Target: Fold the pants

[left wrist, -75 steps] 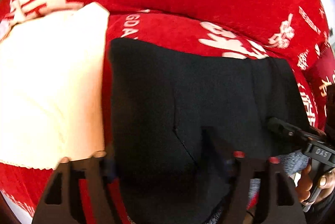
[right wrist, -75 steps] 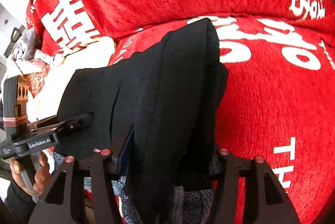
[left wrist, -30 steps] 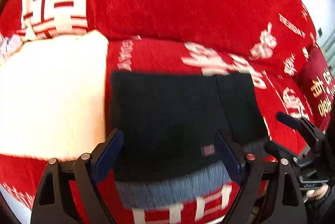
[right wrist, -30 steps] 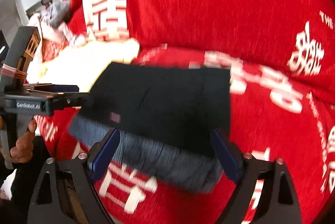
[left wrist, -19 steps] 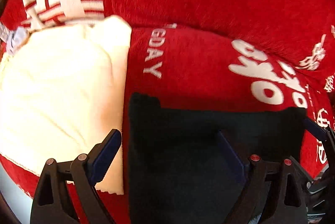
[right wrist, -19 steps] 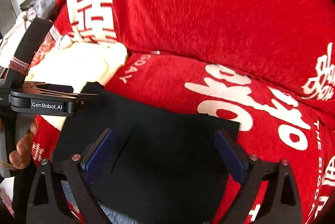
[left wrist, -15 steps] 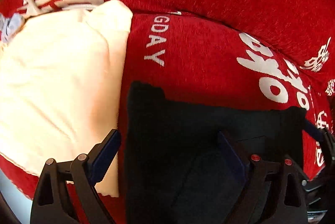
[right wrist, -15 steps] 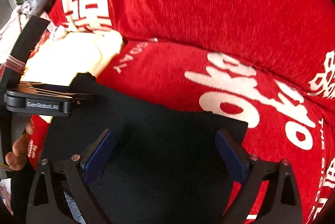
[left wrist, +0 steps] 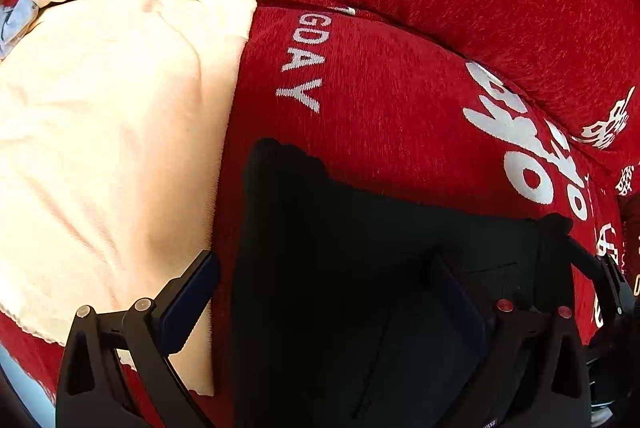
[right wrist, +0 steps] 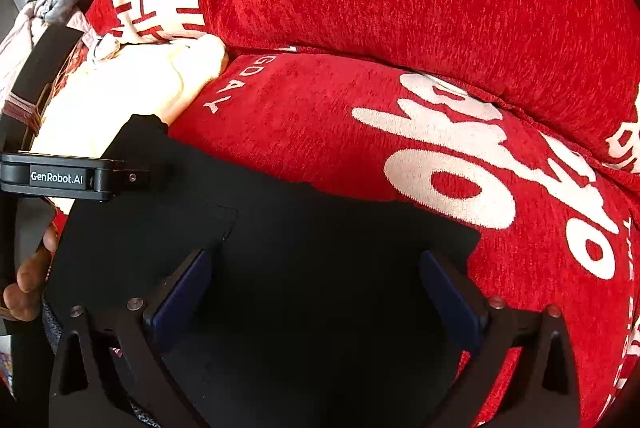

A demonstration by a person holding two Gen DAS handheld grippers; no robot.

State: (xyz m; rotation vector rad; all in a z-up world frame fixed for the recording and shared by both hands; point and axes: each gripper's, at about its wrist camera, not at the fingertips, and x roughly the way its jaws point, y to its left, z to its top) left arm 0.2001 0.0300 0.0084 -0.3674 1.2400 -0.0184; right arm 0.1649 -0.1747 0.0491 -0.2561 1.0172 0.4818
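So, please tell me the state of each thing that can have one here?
black pants: folded, lying flat on the red cover
left tongs: wide open, gripping nothing
right tongs: wide open, gripping nothing
cream cloth: lying beside the pants, somewhat rumpled

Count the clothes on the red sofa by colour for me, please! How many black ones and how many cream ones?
Black folded fabric pants: 1
Cream folded cloth garment: 1
Total: 2
More crumpled clothes, grey and pink, lie at the sofa's far left end, too bunched up to count.
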